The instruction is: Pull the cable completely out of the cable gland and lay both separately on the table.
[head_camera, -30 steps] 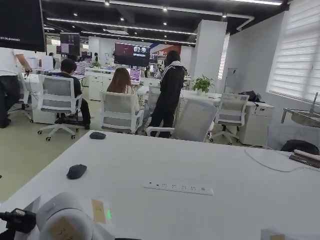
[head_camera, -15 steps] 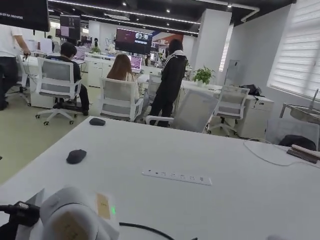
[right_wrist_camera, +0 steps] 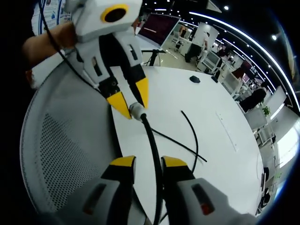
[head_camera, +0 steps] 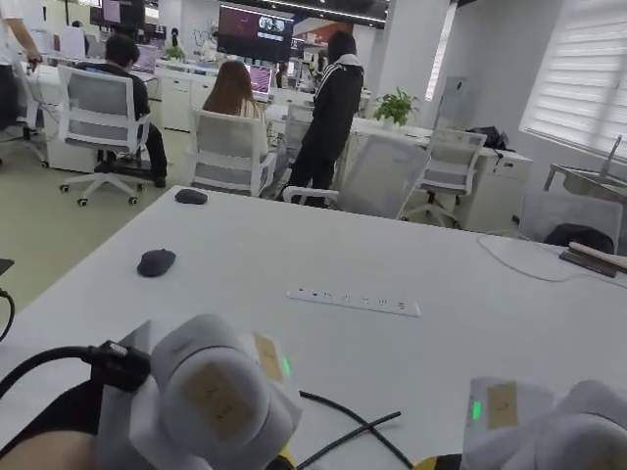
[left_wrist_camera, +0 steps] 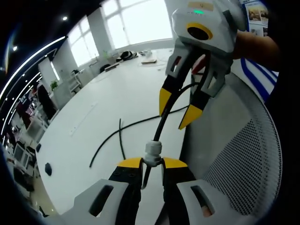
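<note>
My left tongs (left_wrist_camera: 152, 163) clench the white plastic cable gland (left_wrist_camera: 153, 153) over the white tabletop (left_wrist_camera: 93, 108). My right tongs (right_wrist_camera: 148, 161) straddle the black cable (right_wrist_camera: 151, 136) beyond the gland, unclenched. It looks stiff, probably slick, so I'd grip near the gland.

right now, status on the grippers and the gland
Left gripper shut on gland. Right gripper open, cable between its fingers. Cable still in gland, rest trailing over table.
</note>
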A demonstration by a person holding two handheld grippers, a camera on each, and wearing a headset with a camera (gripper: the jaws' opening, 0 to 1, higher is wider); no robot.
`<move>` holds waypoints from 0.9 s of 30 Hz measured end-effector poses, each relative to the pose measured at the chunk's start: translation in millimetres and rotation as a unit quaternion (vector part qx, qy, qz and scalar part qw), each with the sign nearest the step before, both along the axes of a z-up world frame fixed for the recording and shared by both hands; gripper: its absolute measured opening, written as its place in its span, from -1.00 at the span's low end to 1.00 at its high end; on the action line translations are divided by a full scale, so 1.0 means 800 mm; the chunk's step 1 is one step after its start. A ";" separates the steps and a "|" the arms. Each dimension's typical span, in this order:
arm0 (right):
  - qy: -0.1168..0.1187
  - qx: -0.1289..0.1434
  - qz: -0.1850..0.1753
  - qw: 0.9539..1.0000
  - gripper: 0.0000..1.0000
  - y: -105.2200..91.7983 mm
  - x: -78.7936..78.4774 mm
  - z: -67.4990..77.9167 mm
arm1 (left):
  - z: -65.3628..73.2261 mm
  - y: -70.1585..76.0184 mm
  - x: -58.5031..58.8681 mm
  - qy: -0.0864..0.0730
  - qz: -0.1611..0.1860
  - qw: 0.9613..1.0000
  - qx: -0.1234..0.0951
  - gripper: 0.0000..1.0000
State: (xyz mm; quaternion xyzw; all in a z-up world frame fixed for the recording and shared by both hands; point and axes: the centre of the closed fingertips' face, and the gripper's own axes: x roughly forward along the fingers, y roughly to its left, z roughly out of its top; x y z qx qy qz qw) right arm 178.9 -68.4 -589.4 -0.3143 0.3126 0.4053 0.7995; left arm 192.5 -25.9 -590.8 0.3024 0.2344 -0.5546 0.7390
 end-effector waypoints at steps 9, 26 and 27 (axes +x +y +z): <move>-0.027 -0.013 0.031 0.999 -0.73 0.053 -0.002 0.011 | -0.012 0.006 -0.005 -0.015 -0.028 0.999 0.014 -0.67; -0.016 -0.043 0.014 0.999 -0.93 -0.024 0.009 -0.019 | -0.032 -0.015 0.013 -0.004 -0.032 0.999 0.020 -0.67; -0.010 -0.038 0.012 0.999 -0.93 -0.033 0.009 -0.021 | -0.035 -0.016 0.014 -0.006 -0.030 0.999 0.025 -0.67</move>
